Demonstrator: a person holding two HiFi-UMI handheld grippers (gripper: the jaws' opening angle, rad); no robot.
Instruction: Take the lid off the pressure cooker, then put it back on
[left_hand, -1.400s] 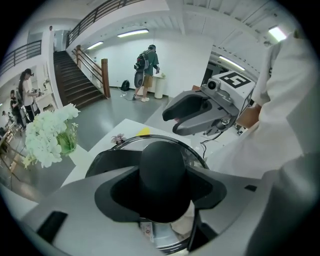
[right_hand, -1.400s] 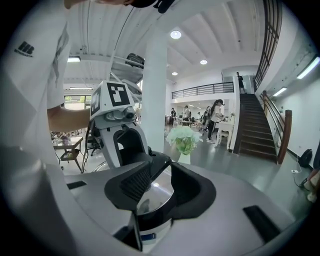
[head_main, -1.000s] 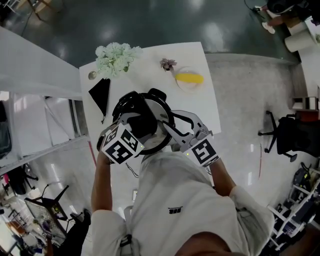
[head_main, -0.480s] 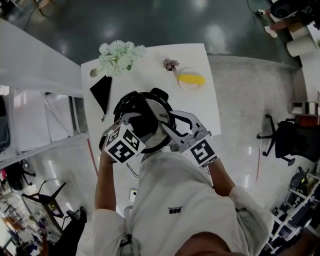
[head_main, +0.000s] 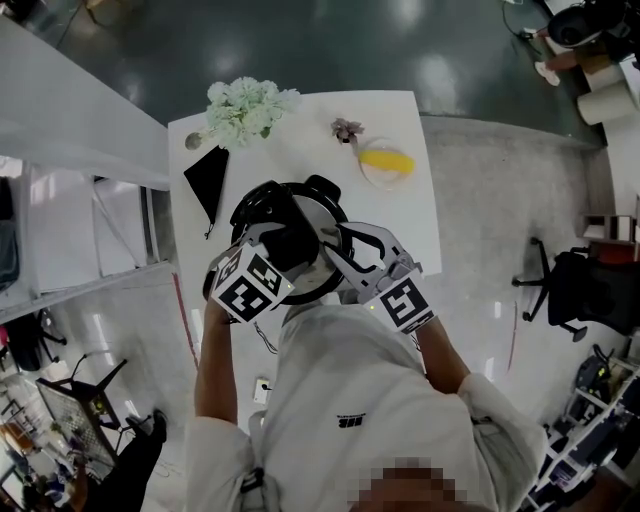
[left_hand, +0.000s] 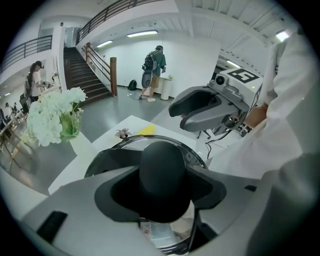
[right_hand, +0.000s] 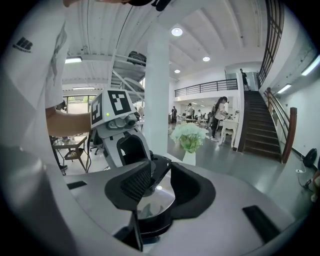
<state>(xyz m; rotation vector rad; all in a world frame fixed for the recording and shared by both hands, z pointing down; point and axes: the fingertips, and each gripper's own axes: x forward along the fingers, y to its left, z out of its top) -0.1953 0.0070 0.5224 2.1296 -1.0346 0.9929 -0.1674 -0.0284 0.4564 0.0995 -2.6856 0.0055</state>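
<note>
With the left tongs (left_hand: 162, 192), pinched the knob (left_hand: 162, 172) of the lid (left_hand: 127, 146) from both sides. With the right tongs (right_hand: 157, 187), spread, bracketed the black handle (right_hand: 160, 167) at the lid's edge without clearly pressing on it.

Risked, most likely, a slip off the smooth round knob under a twist, with only two pads on it. Risked too a spin of the whole cooker (head_main: 318, 188) on the table (head_main: 400, 120) if turned with the handle unclamped. Risked a jam as well if lifted tilted or before being unlocked.

Found the lid seemingly seated on the cooker near the table's front edge, directly under both tongs. Had the knob inside the left pair and the handle between the right pair, the two pairs close together over the lid. Saw, farther back and well apart, flowers (head_main: 250, 108), a black pouch (head_main: 205, 180) and a dish (head_main: 385, 160).
</note>
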